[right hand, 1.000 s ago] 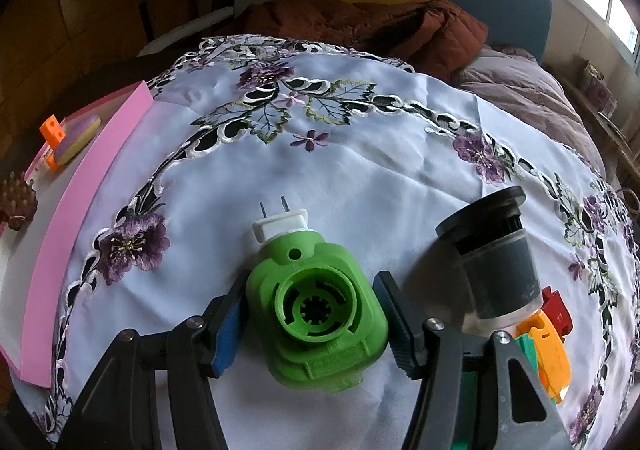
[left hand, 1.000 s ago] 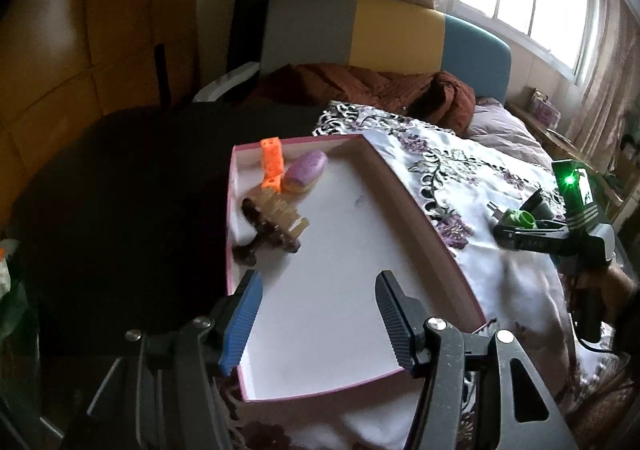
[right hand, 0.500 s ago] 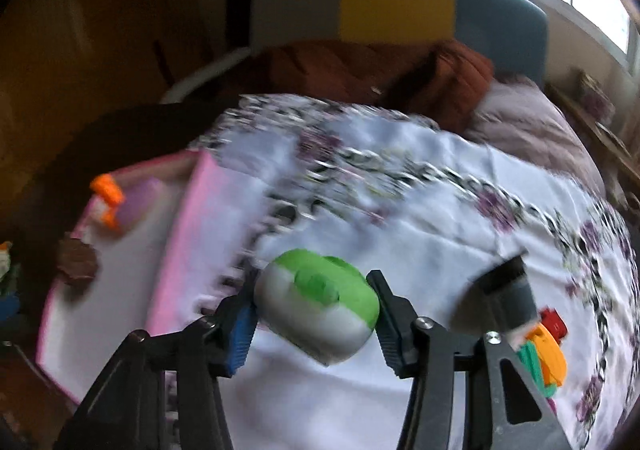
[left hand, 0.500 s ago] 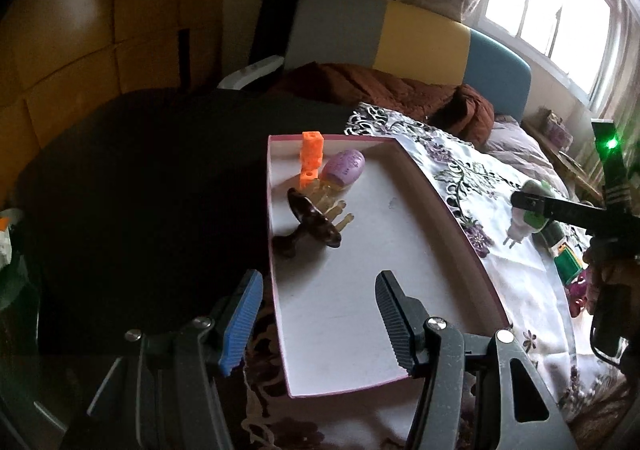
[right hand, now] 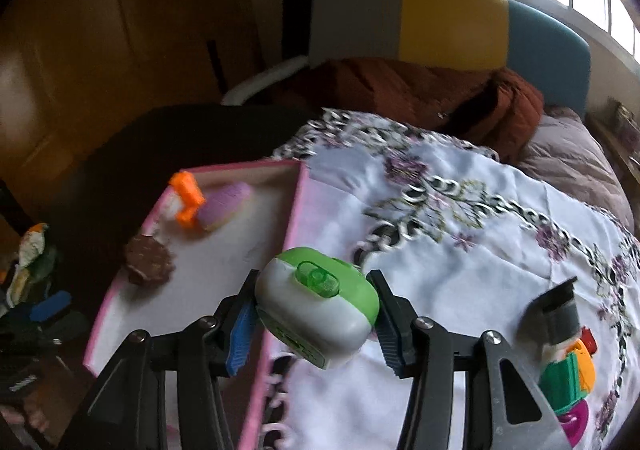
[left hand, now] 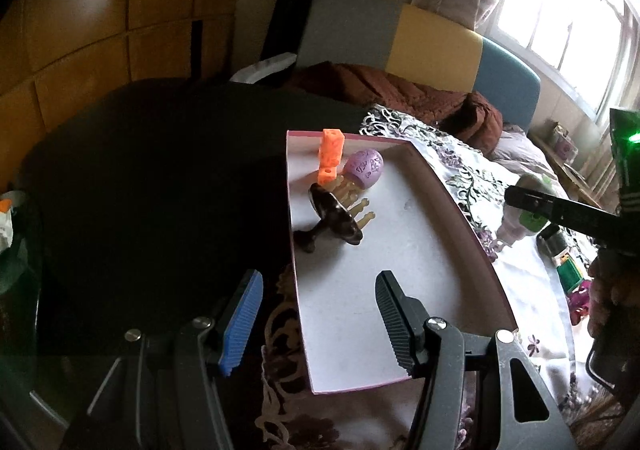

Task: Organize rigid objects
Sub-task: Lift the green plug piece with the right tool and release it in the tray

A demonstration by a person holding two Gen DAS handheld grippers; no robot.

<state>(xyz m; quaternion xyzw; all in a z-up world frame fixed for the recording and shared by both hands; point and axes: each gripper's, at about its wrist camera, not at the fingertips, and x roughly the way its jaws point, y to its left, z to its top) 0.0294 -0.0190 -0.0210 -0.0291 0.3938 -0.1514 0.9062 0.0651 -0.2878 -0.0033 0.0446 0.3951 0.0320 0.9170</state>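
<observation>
1. Your right gripper (right hand: 312, 324) is clamped on the green-and-white plug-in gadget (right hand: 316, 306). The pads press its two flat sides and it is off the cloth, over the tray's right edge.
2. Your left gripper (left hand: 316, 322) holds nothing. The jaws stand apart over the near-left part of the pink-rimmed tray (left hand: 472, 246), with only the tray floor between them.
3. Handling, as I judge it: a hard plastic shell, stiff, light, hollow. It won't deform, so extra squeeze buys nothing.
4. The shell looks smooth and rounded, so it is likely slippery. The rounded top curves away from the pads, so expect it to rotate or squirt out if the grip creeps upward.
5. Best hold is where you have it, across the widest flat sides, pads low on the body. Stay off the green dome and the plug end.
6. It sits tilted in the jaws with its heavier end hanging forward. Keep the wrist steady, no fast swings.
7. A drop onto the tray floor probably won't break it, but it could bounce or roll.
8. Tray contents: an orange block (left hand: 331, 156), a purple egg (left hand: 365, 169) and a brown brush (left hand: 334, 216), all clustered at the far-left corner. The middle and near-right floor is bare, so put it down there.
9. More items wait on the cloth (right hand: 460, 250) at its right edge: a black-capped jar (right hand: 558, 312) and a pile of coloured plastic pieces (right hand: 568, 374).
</observation>
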